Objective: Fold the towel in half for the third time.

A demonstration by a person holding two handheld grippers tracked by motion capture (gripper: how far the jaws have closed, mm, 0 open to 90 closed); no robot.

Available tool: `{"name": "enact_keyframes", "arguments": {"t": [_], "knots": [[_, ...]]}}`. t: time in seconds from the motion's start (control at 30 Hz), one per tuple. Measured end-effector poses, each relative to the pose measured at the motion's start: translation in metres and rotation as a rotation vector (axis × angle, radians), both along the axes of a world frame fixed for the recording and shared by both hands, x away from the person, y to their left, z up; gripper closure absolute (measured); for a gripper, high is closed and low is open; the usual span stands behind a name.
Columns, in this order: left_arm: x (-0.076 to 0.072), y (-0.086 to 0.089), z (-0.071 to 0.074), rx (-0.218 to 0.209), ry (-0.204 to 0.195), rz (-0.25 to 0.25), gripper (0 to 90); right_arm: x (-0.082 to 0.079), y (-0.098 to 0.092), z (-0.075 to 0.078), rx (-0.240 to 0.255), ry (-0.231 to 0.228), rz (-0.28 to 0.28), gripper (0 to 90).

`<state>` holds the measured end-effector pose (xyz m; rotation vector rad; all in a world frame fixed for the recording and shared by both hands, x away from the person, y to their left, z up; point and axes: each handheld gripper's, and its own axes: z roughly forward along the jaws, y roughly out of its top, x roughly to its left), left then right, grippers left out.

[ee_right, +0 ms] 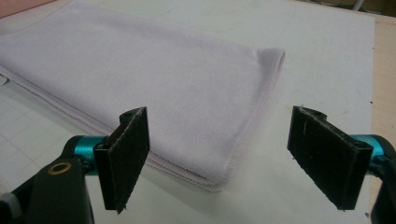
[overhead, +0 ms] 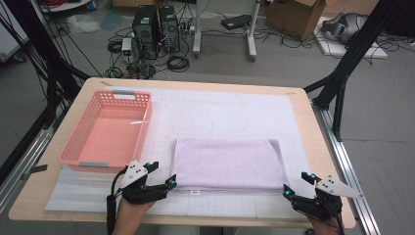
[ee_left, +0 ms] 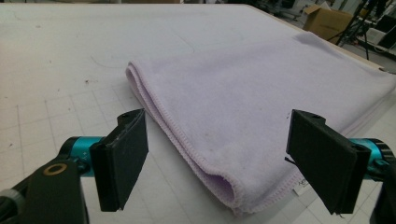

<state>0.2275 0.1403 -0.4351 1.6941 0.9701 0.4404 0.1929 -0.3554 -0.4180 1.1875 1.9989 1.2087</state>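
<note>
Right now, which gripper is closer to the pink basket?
Left. The left gripper sits just below the near right corner of the pink basket. The right gripper is across the folded towel, at its near right corner.

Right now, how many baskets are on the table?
1. The pink basket stands at the left side of the table, left of the folded lilac towel and just beyond the left gripper. Nothing hides another.

Bright, even light; soft shadows
</note>
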Motion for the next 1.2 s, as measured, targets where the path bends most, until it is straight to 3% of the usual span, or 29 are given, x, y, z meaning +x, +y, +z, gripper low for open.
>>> {"name": "enact_keyframes", "arguments": {"t": [0.27,0.63,0.73,0.83,1.0,1.2], "knots": [[0.004,-0.006,-0.006,0.035,0.040,-0.009,21.1,0.002,0.002,-0.001,0.002,0.009,0.009,19.9],[0.010,-0.017,-0.015,0.100,0.132,-0.008,25.4,0.004,0.000,-0.003,0.014,0.047,0.041,18.1],[0.012,-0.019,-0.016,0.119,0.155,-0.005,27.5,0.007,0.006,0.004,0.038,0.050,0.068,18.9],[0.013,-0.021,-0.018,0.137,0.174,-0.009,29.1,0.011,0.012,0.013,0.056,0.023,0.094,21.1],[0.014,-0.024,-0.018,0.162,0.202,-0.010,33.1,0.025,0.026,0.023,0.084,0.014,0.132,23.4],[0.013,-0.026,-0.016,0.167,0.222,-0.023,41.1,0.055,0.057,0.036,0.054,0.016,0.196,24.5]]}}
